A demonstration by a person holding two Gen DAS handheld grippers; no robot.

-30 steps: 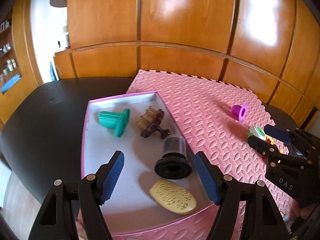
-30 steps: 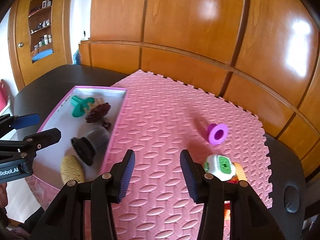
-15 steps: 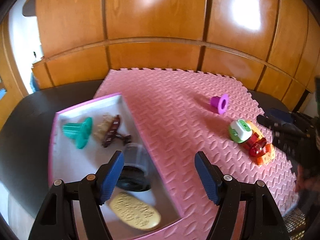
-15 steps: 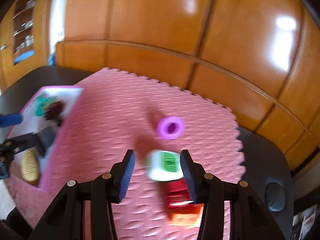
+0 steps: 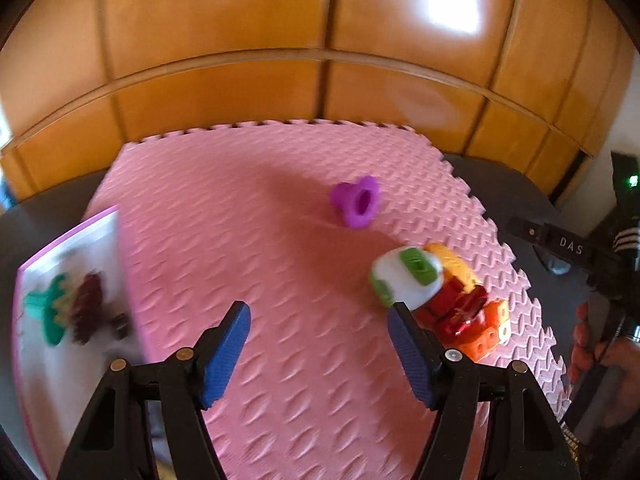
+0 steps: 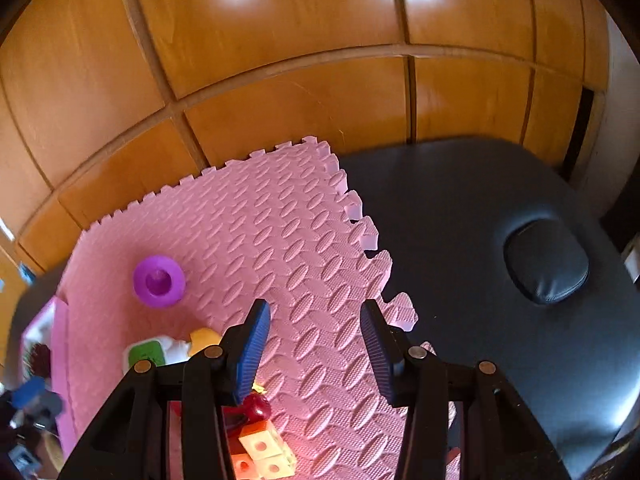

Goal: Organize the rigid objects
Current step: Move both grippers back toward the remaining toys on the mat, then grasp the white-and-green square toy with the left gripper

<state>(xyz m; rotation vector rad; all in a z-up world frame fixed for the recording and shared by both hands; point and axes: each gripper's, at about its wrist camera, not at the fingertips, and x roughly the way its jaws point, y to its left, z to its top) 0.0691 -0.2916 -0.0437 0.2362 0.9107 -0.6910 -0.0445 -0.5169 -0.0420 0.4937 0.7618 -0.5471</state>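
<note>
My left gripper (image 5: 318, 312) hangs open over the pink foam mat (image 5: 260, 240), nothing between its blue pads. Past its right finger lies a white-and-green toy (image 5: 408, 276) against a pile of red, yellow and orange blocks (image 5: 468, 316). A purple spool (image 5: 356, 202) lies farther back. My right gripper (image 6: 315, 312) is also open and empty, over the mat's right edge. In its view the purple spool (image 6: 159, 280), the white-and-green toy (image 6: 150, 352) and the blocks (image 6: 260, 452) lie to its lower left, partly hidden by its left finger.
A pink-rimmed tray (image 5: 68, 236) at the left holds a teal piece (image 5: 44, 312) and a dark brown piece (image 5: 90, 304), both blurred. A black padded table (image 6: 480, 220) with a round plug (image 6: 546, 266) extends right of the mat. Wooden panelling closes the back. A person's hand (image 5: 588, 340) shows at the right.
Both grippers have swung right across the mat, away from the tray. The right one rolled, so the toys now lie at its lower left. Neither jaw gap has visibly changed.
</note>
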